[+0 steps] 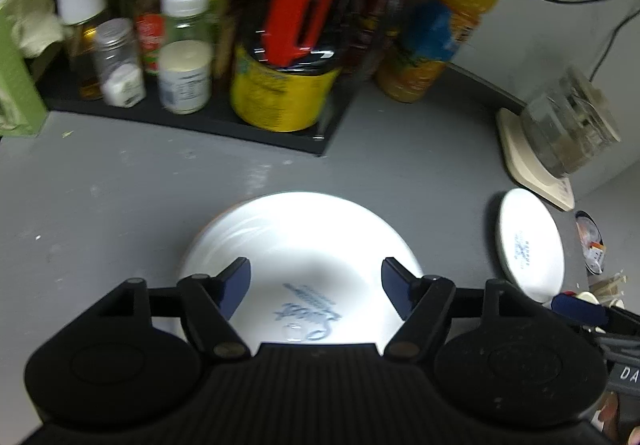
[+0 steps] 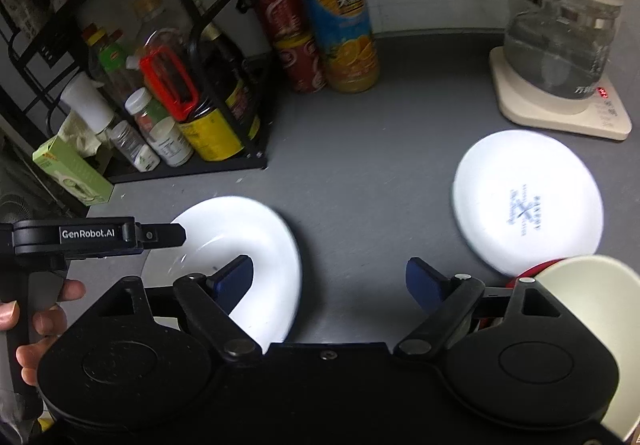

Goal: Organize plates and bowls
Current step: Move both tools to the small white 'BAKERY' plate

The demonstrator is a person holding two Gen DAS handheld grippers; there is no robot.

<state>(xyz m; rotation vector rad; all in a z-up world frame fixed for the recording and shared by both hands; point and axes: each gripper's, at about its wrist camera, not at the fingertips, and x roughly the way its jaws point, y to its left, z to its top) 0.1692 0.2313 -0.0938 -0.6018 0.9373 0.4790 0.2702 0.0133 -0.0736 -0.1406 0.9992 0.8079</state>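
A white plate (image 1: 296, 245) lies upside down on the grey counter, with blue print on its base. My left gripper (image 1: 316, 287) hovers just above its near half, jaws open, blue pads not touching it. The right wrist view shows this plate (image 2: 256, 237) at lower left with the left gripper (image 2: 176, 236) over it, held by a hand (image 2: 40, 317). A second white plate (image 2: 528, 205), also upside down, lies to the right. My right gripper (image 2: 330, 281) is open over bare counter between the two plates, holding nothing. A cream bowl (image 2: 592, 325) sits at the right edge.
A black rack (image 2: 240, 161) of bottles and jars stands at the back left, beside a green tissue box (image 2: 72, 173). Red cans (image 2: 288, 37) and an orange juice bottle (image 2: 340, 25) stand against the wall. A glass kettle (image 2: 560, 45) on a cream base is at the back right.
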